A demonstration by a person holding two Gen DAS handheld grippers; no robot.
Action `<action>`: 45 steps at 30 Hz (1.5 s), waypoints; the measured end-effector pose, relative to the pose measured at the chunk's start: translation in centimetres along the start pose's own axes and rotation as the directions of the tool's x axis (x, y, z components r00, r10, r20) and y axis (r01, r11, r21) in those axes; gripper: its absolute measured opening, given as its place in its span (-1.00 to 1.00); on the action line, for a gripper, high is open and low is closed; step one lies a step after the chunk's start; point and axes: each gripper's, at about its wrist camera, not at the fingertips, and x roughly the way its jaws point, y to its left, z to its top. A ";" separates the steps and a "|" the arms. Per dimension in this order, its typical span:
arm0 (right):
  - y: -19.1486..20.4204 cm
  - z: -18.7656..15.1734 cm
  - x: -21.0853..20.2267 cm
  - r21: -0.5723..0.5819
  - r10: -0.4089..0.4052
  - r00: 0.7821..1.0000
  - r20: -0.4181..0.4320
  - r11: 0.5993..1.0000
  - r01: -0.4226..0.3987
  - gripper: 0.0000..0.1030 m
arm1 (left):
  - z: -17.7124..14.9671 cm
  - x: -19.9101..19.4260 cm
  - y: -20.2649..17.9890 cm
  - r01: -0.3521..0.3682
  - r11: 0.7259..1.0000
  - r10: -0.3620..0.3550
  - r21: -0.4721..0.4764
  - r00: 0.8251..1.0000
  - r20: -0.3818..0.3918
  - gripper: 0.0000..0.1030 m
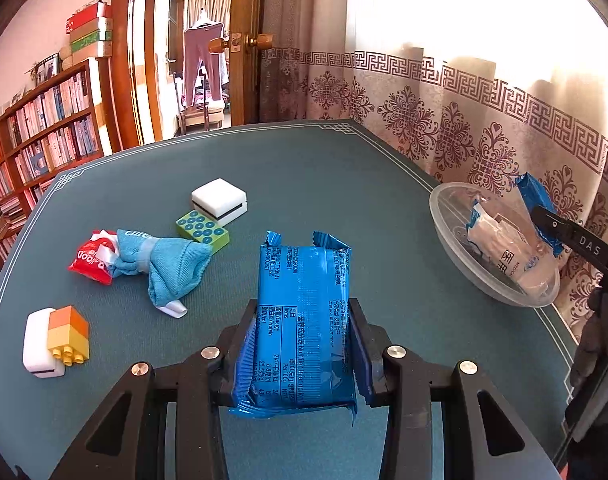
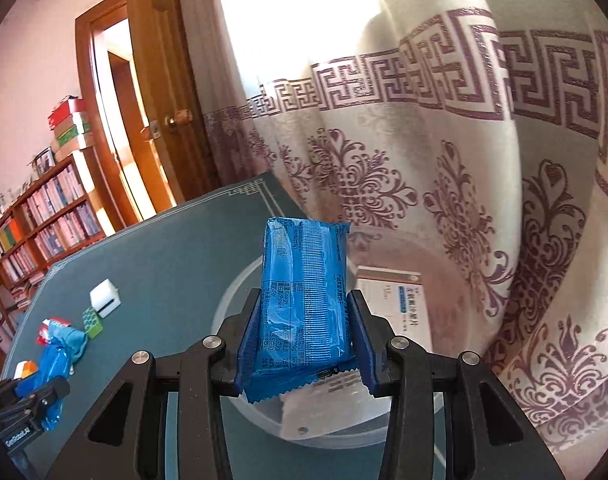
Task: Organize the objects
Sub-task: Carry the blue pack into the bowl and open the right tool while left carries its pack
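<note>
My left gripper is shut on a blue snack packet and holds it above the green table. My right gripper is shut on a second blue snack packet and holds it over the clear plastic bowl at the table's right edge. In the left wrist view the bowl holds a white pouch, and the right gripper's packet sticks up above it. A white box lies inside the bowl.
On the table's left lie a blue cloth, a red packet, a green dotted block, a white box, and an orange-yellow brick against a white block. A curtain hangs behind the bowl.
</note>
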 end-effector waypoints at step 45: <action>-3.6 -1.4 1.3 0.063 -0.155 0.983 0.097 0.987 0.149 0.00 | 9.5 9.4 -14.4 0.282 0.942 -0.270 0.179 0.959 -0.088 -0.17</action>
